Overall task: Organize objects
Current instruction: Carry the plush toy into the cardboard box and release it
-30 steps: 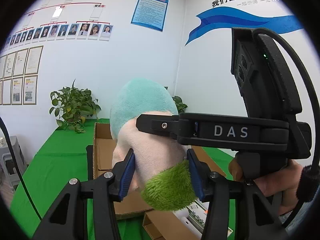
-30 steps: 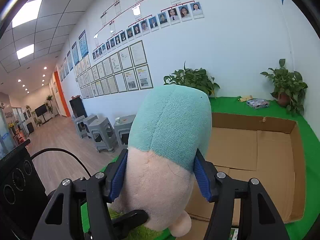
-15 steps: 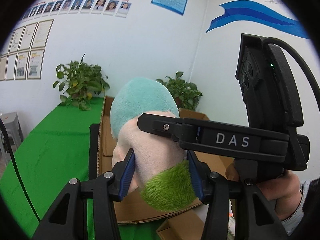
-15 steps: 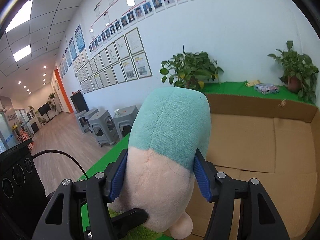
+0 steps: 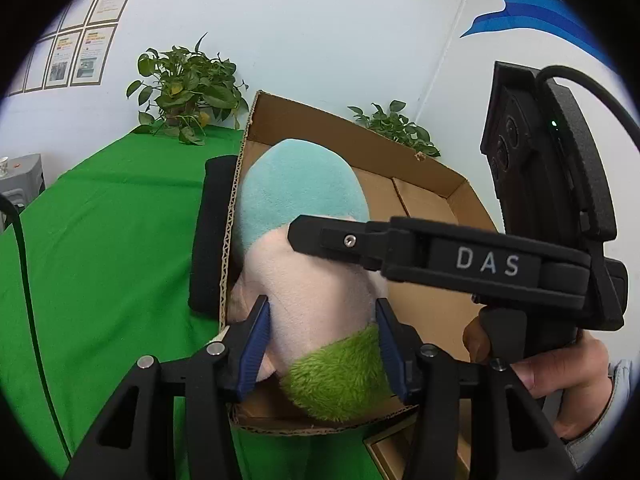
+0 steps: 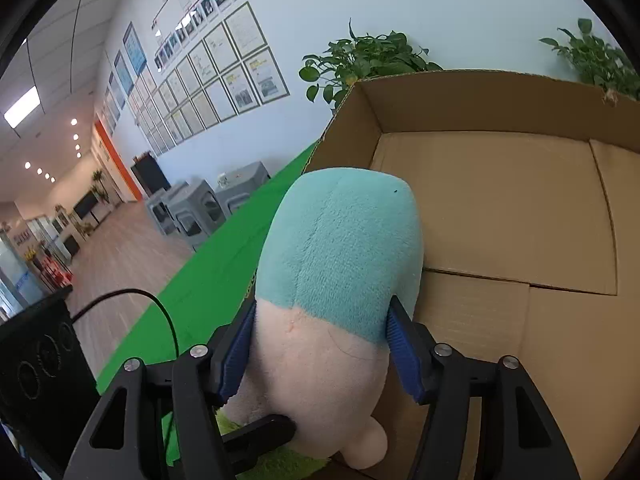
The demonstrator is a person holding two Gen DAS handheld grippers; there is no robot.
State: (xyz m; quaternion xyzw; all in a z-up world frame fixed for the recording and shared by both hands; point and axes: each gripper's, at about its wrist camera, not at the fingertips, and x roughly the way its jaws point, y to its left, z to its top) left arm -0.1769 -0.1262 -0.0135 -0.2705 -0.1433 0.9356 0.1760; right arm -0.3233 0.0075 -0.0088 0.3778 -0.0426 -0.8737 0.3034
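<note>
A green-covered tabletop [image 5: 100, 248] carries an open cardboard box [image 6: 500, 208]. Both the left tool [image 5: 320, 344] and right tool [image 6: 320, 344] clamp the plush toy [image 6: 340, 280] over the box's near corner; its soft body could snag that wall, or slip out unevenly.

Bright, even indoor light, both views sharp.
Ceiling panels [image 6: 22, 108] glow at left; strong fisheye bending, black corners, soft shadows only.

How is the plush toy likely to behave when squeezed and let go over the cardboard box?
The plush toy probably squashes easily: its fabric bulges around both tools' pads. It looks light and soft, so it should land in the cardboard box quietly, perhaps flopping over, unlikely to break.
</note>
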